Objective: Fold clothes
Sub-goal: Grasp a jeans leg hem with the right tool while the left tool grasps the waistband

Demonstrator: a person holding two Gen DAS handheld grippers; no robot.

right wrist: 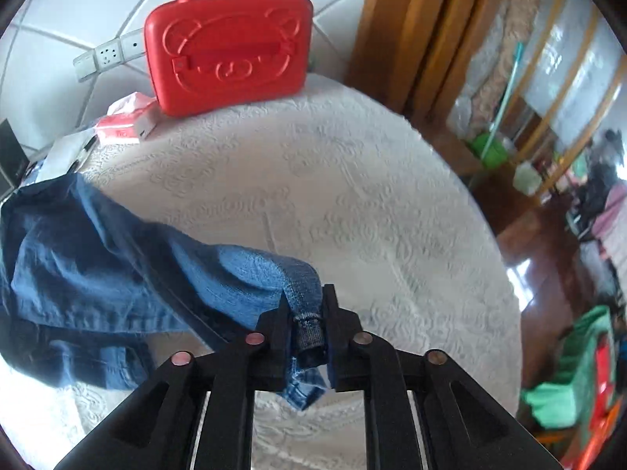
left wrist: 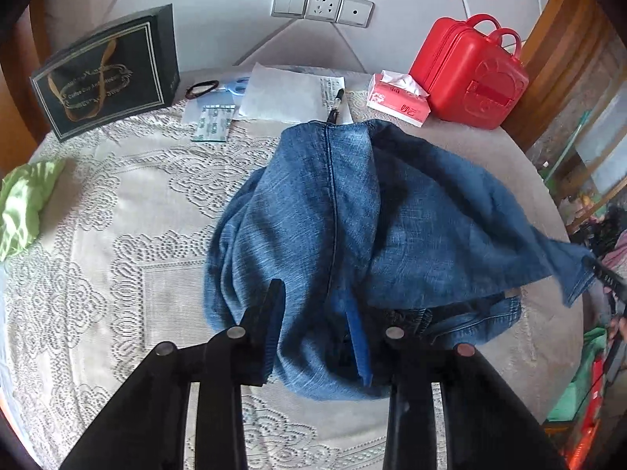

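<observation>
A pair of blue jeans (left wrist: pixel 352 211) lies bunched on the round table with a white lace cloth (left wrist: pixel 117 211). My left gripper (left wrist: pixel 313 313) has its fingers spread wide, with denim bunched between them near the waistband; the right finger is partly hidden by cloth. My right gripper (right wrist: pixel 305 305) is shut on a hem of the jeans (right wrist: pixel 309 325) and holds that corner lifted above the table, the cloth stretching left to the bulk of the jeans (right wrist: pixel 98 266). The right gripper also shows at the right edge of the left wrist view (left wrist: pixel 603 274).
At the table's back stand a dark gift bag (left wrist: pixel 109 74), papers with a pen (left wrist: pixel 290 94), scissors, a tissue box (left wrist: pixel 395 102) and a red case (left wrist: pixel 470 74) (right wrist: pixel 231 47). A green cloth (left wrist: pixel 23 203) lies at the left. The table edge drops off at the right (right wrist: pixel 490 235).
</observation>
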